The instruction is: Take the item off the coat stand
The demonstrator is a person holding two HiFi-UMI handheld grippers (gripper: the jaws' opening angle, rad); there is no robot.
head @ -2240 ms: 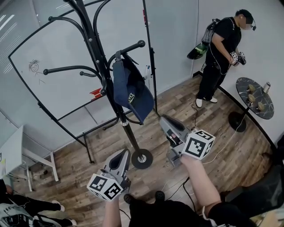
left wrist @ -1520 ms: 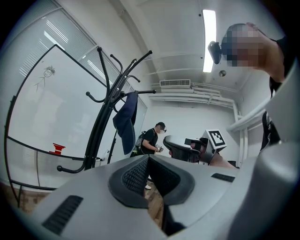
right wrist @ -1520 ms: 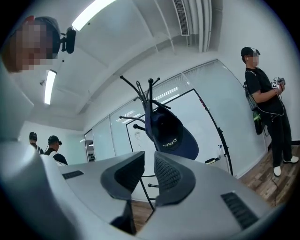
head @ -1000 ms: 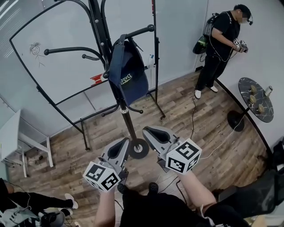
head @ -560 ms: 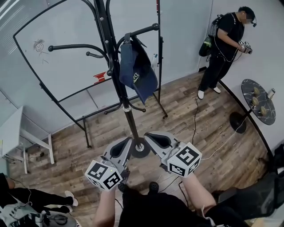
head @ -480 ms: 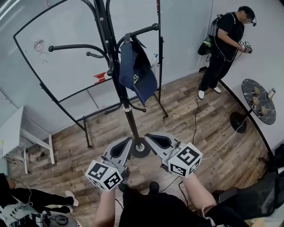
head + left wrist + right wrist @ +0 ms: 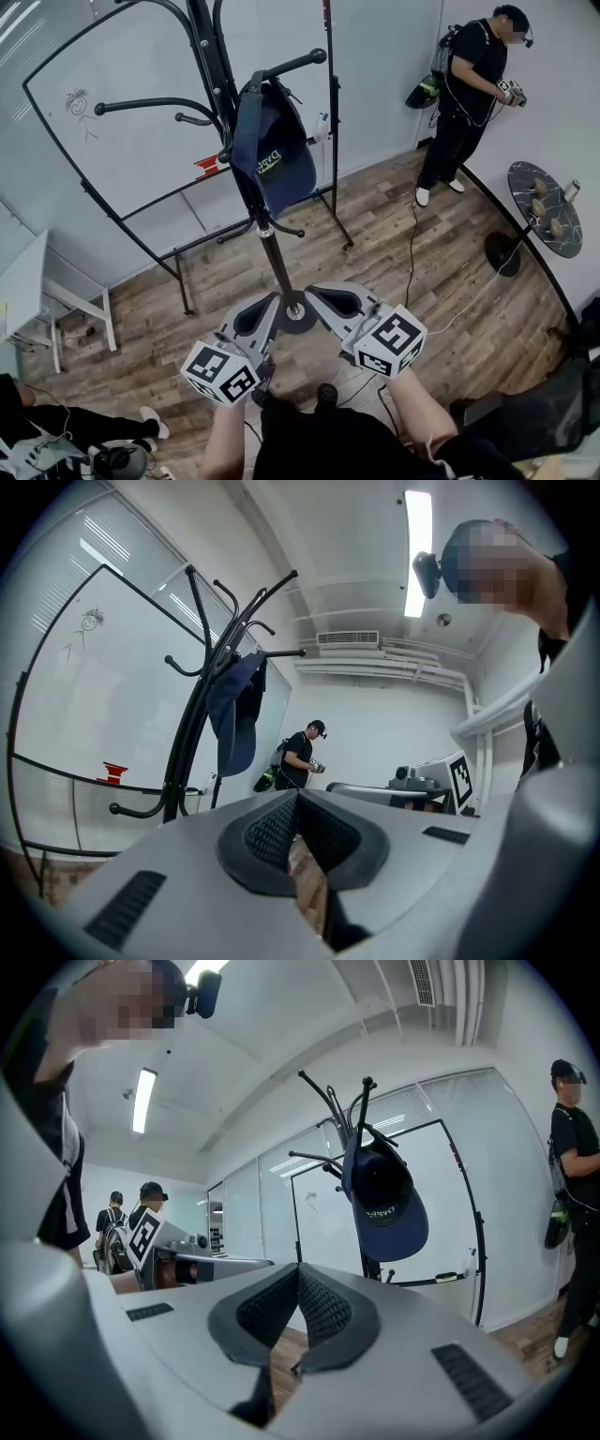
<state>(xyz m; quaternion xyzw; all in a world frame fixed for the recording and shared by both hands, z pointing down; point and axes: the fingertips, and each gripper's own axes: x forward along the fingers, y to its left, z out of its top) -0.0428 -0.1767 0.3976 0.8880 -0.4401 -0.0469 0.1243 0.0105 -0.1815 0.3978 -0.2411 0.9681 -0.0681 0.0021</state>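
Cap (image 7: 272, 159), long axis vertical, on stand (image 7: 275, 262) above-ahead of my right tongs (image 7: 314, 292); left tongs (image 7: 269, 302) look farther; both closed, empty.

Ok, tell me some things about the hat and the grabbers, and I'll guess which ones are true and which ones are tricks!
1. The blue cap hangs on the coat stand. True.
2. The right gripper is holding the cap. False: its jaws are together on nothing, held low, away from the cap.
3. The left gripper has its jaws wide apart. False: they are together, with nothing between them.
4. A person in black stands at the far wall. True.
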